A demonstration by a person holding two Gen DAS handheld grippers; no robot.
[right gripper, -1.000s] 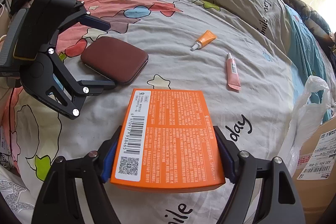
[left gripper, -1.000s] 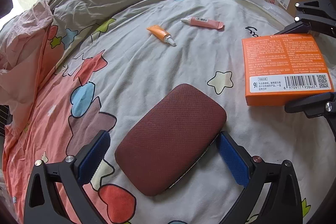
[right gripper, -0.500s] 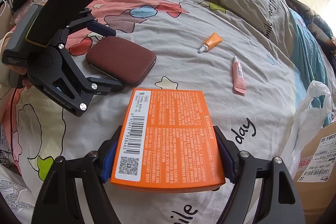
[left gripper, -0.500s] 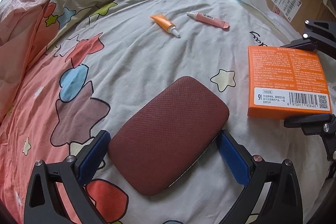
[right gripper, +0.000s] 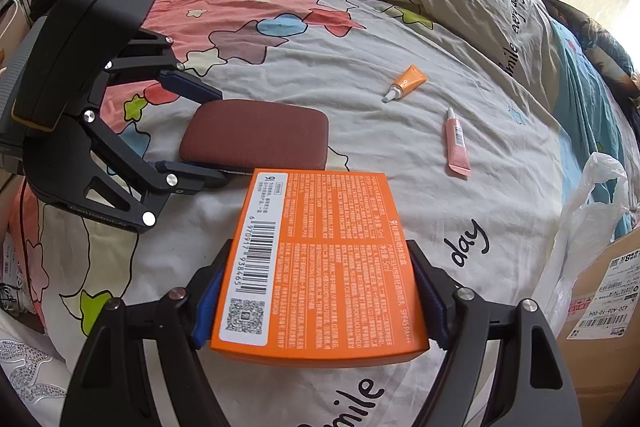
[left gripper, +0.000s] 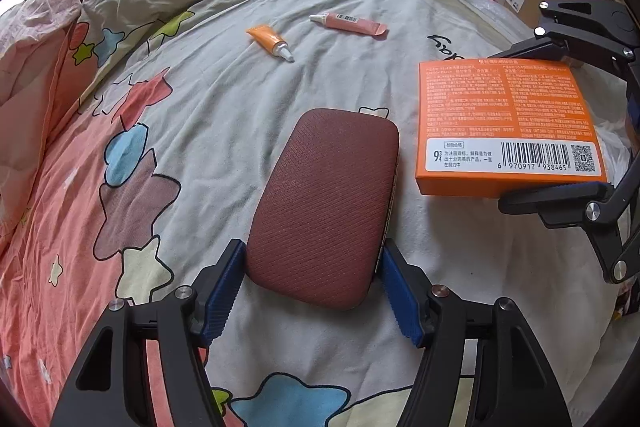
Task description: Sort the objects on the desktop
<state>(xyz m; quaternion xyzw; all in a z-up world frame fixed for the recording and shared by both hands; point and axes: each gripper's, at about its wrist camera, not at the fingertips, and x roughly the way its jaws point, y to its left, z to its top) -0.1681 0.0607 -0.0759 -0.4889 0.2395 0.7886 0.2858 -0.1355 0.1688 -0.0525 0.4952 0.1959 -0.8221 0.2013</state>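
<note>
With the orange box [right gripper: 320,267] clamped in the right gripper [right gripper: 320,301] and the left gripper [left gripper: 312,267] closing on the maroon case [left gripper: 324,203] – gripped only at 1 end – droop or slippage could be caused.

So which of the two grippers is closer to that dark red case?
Left. The left gripper straddles the dark red case, its jaws closing on the near end. The right gripper sits beside the case, clamped on the orange box.

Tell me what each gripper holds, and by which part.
Right gripper: orange box, gripped across its long side edges. Left gripper, closing: maroon case, near end between its fingers.
</note>
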